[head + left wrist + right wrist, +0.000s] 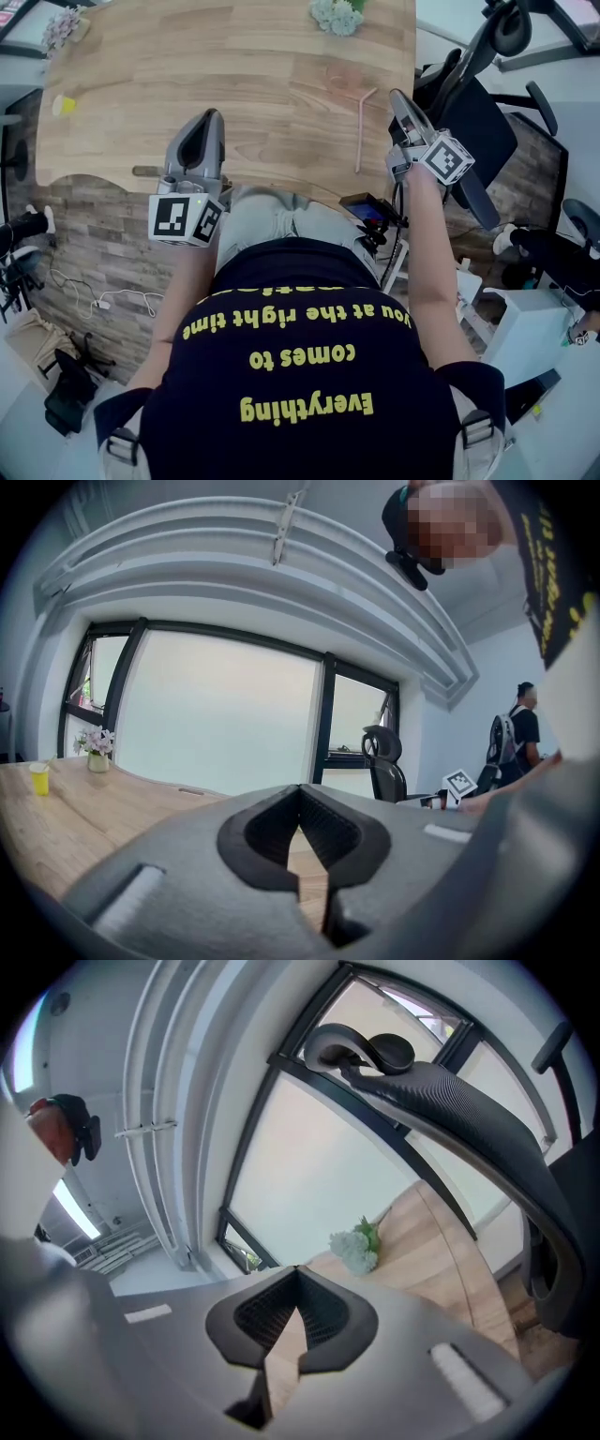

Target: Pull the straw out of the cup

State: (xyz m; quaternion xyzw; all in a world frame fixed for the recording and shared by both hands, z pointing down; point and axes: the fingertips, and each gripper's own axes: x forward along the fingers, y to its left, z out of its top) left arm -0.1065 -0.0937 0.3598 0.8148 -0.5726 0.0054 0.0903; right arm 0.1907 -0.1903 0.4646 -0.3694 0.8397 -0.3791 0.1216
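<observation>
Holding your left gripper (208, 122) and right gripper (401, 101) empty, jaws pressed together, you've one straw (360, 131) lying beside the right, one cup (63, 105) far left.

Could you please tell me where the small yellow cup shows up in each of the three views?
Head view: yellow cup at the wooden table's left edge.
Left gripper view: cup far left on the table, beside the flower vase.
Right gripper view: not in it.
Shared landmark: the wooden table.
</observation>
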